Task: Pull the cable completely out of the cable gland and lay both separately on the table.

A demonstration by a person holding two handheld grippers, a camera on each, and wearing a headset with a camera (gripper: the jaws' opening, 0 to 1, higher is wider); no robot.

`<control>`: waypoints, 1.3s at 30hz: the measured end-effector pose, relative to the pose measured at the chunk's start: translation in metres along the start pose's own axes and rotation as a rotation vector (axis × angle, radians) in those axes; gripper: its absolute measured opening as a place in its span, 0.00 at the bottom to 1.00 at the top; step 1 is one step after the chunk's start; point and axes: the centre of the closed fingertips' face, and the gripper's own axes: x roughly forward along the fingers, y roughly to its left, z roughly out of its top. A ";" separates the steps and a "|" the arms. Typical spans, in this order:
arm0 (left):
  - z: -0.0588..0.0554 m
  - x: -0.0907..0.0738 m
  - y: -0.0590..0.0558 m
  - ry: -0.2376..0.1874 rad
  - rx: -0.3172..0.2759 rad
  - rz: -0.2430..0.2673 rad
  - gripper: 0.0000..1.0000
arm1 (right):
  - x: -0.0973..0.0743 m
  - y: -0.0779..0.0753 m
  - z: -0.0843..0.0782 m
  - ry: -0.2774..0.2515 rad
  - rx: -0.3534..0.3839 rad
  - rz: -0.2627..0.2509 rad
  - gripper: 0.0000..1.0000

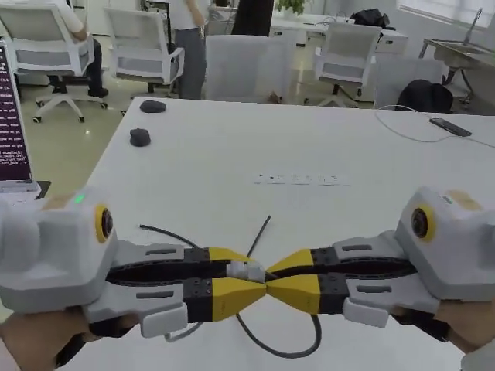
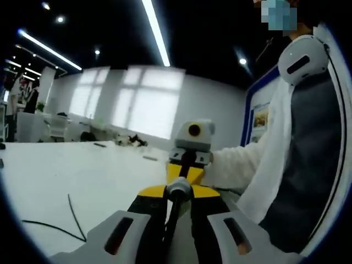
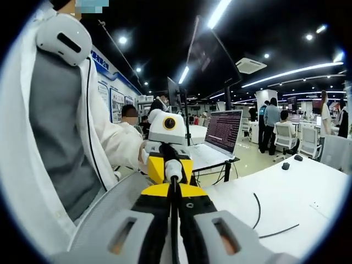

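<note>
Over the near part of the white table [image 1: 232,147] my two grippers meet tip to tip. The left gripper [image 1: 255,277] is shut on the small white cable gland [image 1: 247,270], which shows as a grey round piece [image 2: 179,187] at the tips of my left gripper [image 2: 179,192]. The right gripper [image 1: 275,281] faces it, shut on the black cable [image 1: 288,349] right at the gland. That cable loops below the grippers and trails over the table. In the right gripper view the cable [image 3: 174,220] runs between the jaws of my right gripper [image 3: 172,190] to the gland [image 3: 174,169].
Two dark computer mice [image 1: 139,137] [image 1: 152,107] lie at the far left of the table. A phone [image 1: 450,127] with a thin lead lies at the far right. A laptop [image 1: 11,131] stands at the left edge. Office chairs [image 1: 143,42] and people are beyond.
</note>
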 end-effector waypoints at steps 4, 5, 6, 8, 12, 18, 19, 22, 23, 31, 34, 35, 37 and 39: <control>-0.006 0.004 -0.001 0.030 0.025 0.037 0.16 | -0.004 0.002 -0.008 0.052 -0.023 0.039 0.03; -0.008 0.006 0.001 0.036 0.041 0.062 0.16 | -0.005 0.000 -0.011 0.068 -0.041 0.039 0.03; -0.008 0.006 0.002 0.035 0.043 0.073 0.16 | -0.005 0.000 -0.011 0.068 -0.044 0.038 0.03; -0.009 0.006 0.002 0.034 0.047 0.083 0.16 | -0.006 -0.001 -0.012 0.079 -0.057 0.043 0.02; -0.011 0.000 0.010 0.035 0.039 0.111 0.16 | -0.010 -0.008 -0.022 0.142 -0.115 0.022 0.02; -0.009 -0.012 0.015 0.029 0.040 0.151 0.16 | -0.015 -0.019 -0.036 0.196 -0.129 -0.009 0.02; -0.009 -0.016 0.017 0.025 0.035 0.161 0.16 | -0.016 -0.020 -0.038 0.203 -0.129 -0.014 0.02; -0.010 -0.026 0.021 0.016 0.009 0.165 0.16 | -0.028 -0.034 -0.060 0.284 -0.146 -0.065 0.02; -0.008 -0.029 0.025 -0.007 -0.013 0.185 0.16 | -0.031 -0.037 -0.065 0.300 -0.137 -0.085 0.02; -0.004 -0.024 0.020 -0.010 0.017 0.159 0.16 | -0.044 -0.041 -0.077 0.311 -0.105 -0.141 0.02; -0.002 -0.023 0.025 -0.033 0.002 0.156 0.16 | -0.043 -0.042 -0.077 0.323 -0.105 -0.157 0.02; -0.002 -0.022 0.026 -0.034 -0.001 0.159 0.16 | -0.044 -0.044 -0.076 0.323 -0.095 -0.168 0.02; 0.000 -0.022 0.028 -0.035 0.003 0.166 0.16 | -0.045 -0.044 -0.074 0.316 -0.070 -0.174 0.03; 0.004 -0.022 0.030 -0.035 0.014 0.175 0.16 | -0.046 -0.045 -0.068 0.304 -0.078 -0.185 0.03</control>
